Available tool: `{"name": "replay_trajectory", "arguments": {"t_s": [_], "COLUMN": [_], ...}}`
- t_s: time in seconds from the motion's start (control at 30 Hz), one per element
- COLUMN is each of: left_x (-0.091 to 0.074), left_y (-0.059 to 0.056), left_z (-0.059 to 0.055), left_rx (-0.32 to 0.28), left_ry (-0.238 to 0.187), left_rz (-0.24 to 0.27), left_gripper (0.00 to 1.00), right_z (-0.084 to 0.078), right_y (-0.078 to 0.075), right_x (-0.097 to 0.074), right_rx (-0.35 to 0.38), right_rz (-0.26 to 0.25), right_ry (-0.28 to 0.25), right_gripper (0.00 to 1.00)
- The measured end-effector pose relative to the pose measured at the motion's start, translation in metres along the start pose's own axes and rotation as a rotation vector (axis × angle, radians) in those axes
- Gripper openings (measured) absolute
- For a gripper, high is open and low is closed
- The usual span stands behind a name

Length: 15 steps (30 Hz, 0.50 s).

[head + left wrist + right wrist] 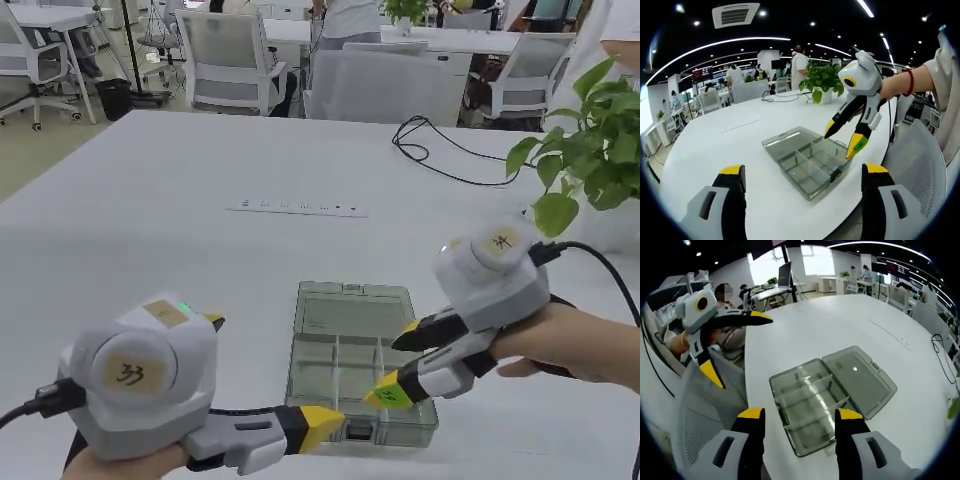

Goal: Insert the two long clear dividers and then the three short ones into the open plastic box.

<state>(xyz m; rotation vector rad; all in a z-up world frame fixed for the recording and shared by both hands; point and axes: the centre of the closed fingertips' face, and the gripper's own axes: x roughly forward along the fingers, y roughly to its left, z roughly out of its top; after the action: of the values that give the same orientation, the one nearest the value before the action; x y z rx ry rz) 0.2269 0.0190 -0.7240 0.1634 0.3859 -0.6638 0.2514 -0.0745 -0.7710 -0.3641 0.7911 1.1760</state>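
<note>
- The yellow-tipped left gripper (268, 375) held its jaws apart, empty.
- The right gripper (398, 362), likewise spread, hovered above the open clear plastic box (355, 310) on the white desk (150, 230).

A clear, grey-tinted plastic box (365, 425) is laid open on the white worktop (200, 250), close to its near edge, with the base (318, 395) nearest and the hinged lid (355, 305) folded flat on the far side. Clear dividers (338, 360) are seen standing upright inside the base, crossed so that it is split into several compartments.
</note>
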Motion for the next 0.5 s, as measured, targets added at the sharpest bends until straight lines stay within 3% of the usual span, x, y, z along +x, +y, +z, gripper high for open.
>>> {"name": "replay_trajectory", "arguments": {"t_s": [0.27,0.5], "left_x": [0.000,-0.003], "left_y": [0.000,0.003], "left_z": [0.000,0.002], "left_rx": [-0.016,-0.023], "left_ry": [-0.005,-0.016], "left_rz": [0.002,0.026], "left_gripper": [0.98,0.96], "right_z": [-0.013,-0.029], "right_y": [-0.004,-0.011], "right_x": [-0.011,-0.019], "right_rx": [-0.044,-0.098], "right_rz": [-0.009,-0.028], "right_ry": [0.005,0.043], "right_gripper": [0.57,0.57]}}
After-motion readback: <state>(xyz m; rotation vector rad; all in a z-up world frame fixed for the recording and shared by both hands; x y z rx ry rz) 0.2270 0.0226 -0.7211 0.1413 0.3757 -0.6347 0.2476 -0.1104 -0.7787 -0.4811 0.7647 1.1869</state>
